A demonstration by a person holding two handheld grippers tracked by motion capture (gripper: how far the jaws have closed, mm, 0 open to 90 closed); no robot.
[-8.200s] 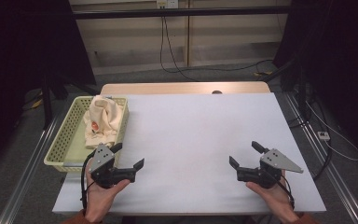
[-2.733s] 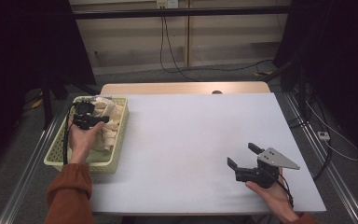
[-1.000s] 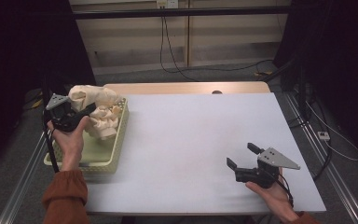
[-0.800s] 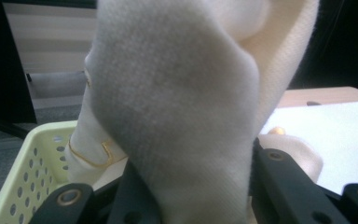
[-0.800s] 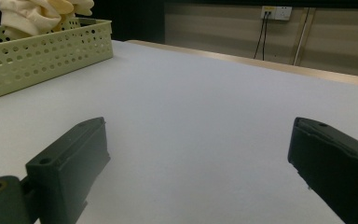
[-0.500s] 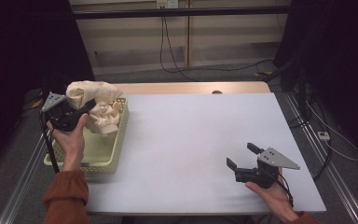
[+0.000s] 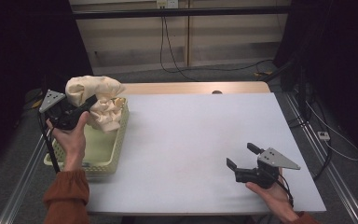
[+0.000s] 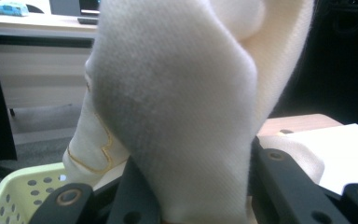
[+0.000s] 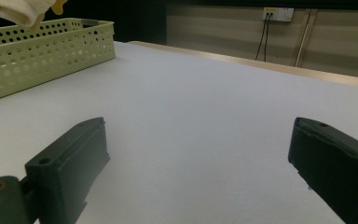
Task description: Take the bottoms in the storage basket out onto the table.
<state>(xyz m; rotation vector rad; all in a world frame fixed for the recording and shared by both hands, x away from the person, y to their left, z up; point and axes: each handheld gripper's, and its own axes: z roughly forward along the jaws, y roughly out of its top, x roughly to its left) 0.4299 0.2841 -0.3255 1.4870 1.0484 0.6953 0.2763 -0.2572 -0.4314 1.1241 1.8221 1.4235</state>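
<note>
left claw lifts cloth from basket

left gripper (image 7: 85, 106) is clamped on a cream cloth (image 7: 98, 95), bunched above the pale green basket (image 7: 103, 164). right gripper (image 7: 245, 158) rests released on the white table (image 7: 191, 140). likely next: carry the cloth over the table.

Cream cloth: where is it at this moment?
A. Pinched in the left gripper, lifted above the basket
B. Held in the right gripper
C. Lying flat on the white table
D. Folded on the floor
A: the left gripper is shut on the cream cloth, which hangs over the yellow basket; the right gripper is open over the table.
</note>
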